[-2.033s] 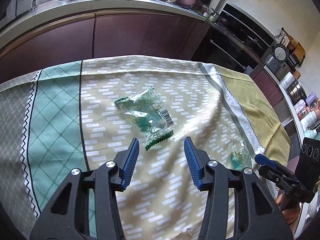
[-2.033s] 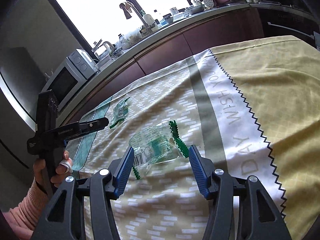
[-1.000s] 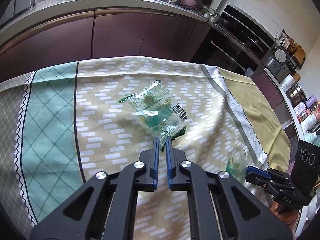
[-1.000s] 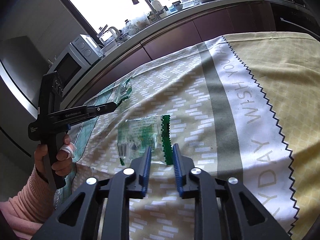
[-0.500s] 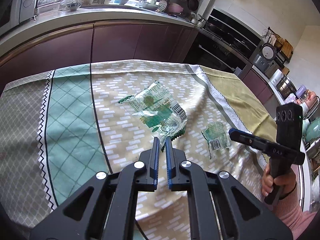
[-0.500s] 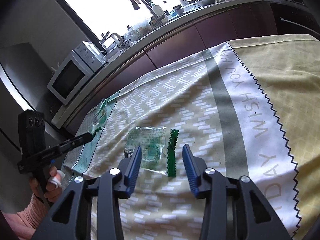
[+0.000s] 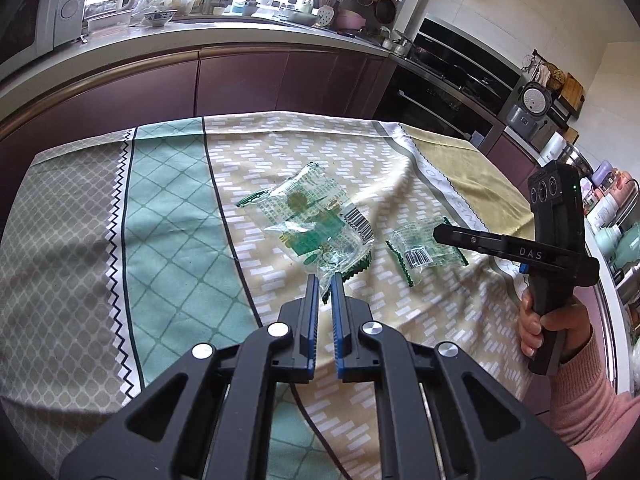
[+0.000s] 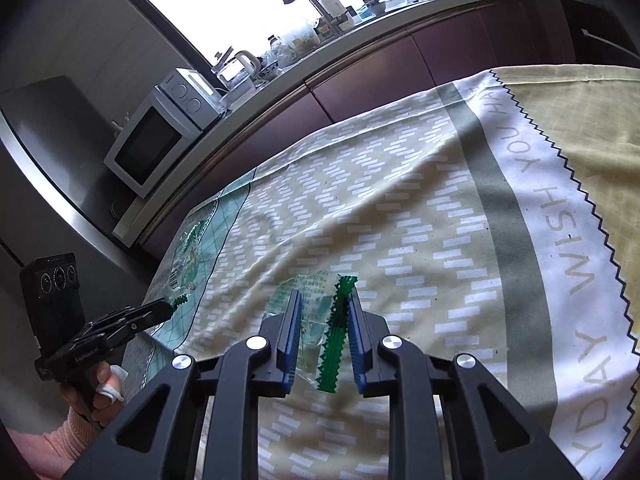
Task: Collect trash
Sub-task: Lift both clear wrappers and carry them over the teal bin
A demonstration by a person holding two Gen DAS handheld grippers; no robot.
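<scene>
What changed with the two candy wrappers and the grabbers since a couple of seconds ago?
The left gripper closed on the corner of the big wrapper and holds it. The right gripper shut on the small wrapper, let go, and its jaws are closing again with the wrapper between them. The small wrapper now lies nearer the big one. The tablecloth stayed put.

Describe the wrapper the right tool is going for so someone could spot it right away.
On the patterned tablecloth, two clear green-printed wrappers lie near the middle. The smaller wrapper is nearer the pale band with grey lettering; the right tool is closing around it. Unlike the larger wrapper, pinched by the left tool, it lies flat with a green zigzag edge.
</scene>
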